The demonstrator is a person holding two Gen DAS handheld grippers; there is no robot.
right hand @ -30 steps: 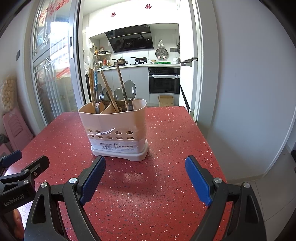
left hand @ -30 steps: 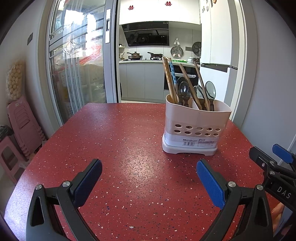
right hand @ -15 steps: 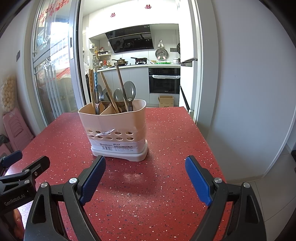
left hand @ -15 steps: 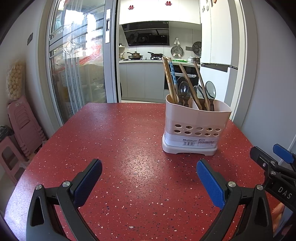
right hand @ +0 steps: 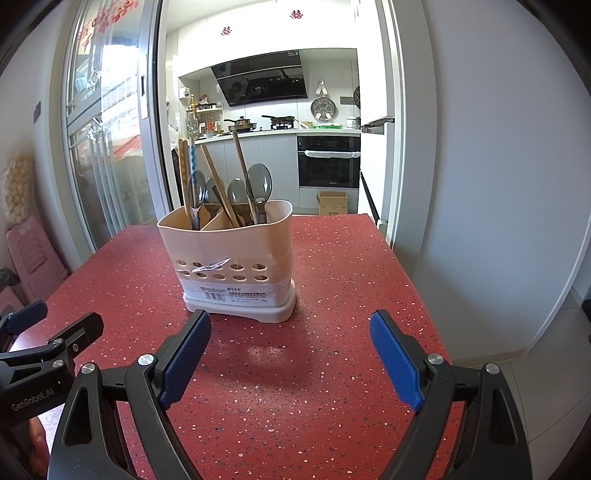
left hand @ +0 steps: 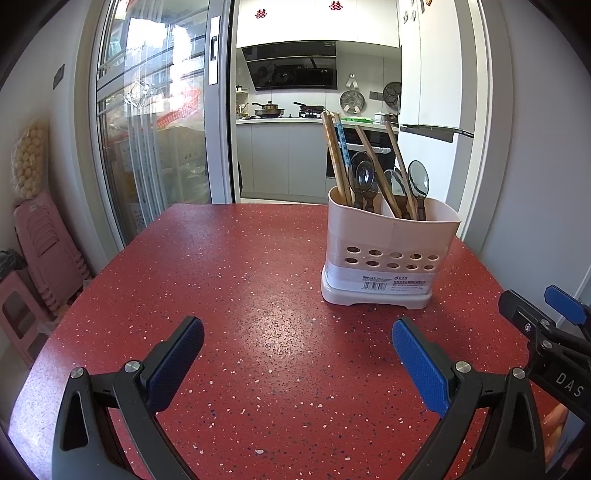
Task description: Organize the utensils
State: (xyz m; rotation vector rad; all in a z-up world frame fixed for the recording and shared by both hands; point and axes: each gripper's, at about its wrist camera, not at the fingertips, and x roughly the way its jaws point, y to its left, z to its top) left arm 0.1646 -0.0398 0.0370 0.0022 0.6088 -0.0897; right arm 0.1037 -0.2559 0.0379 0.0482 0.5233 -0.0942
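Black grippers marked "DAS" (left hand: 298, 349) and "GenRobot.AI" (right hand: 289, 341), fingers spread empty; utensil holder's (right hand: 229, 254) label seems unreadable.

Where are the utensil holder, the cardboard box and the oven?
utensil holder (right hand: 236, 254), right wrist view, front wall.
cardboard box (right hand: 332, 204), right wrist view, front face.
oven (right hand: 328, 166), right wrist view, glass door.

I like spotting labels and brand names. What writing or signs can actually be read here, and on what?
"GenRobot.AI": on the left gripper.
"DAS": on the right gripper, cut off at the frame's edge.
Utensil holder label: too small to read.
Red paper signs on the kitchen cabinets: too blurred to read.
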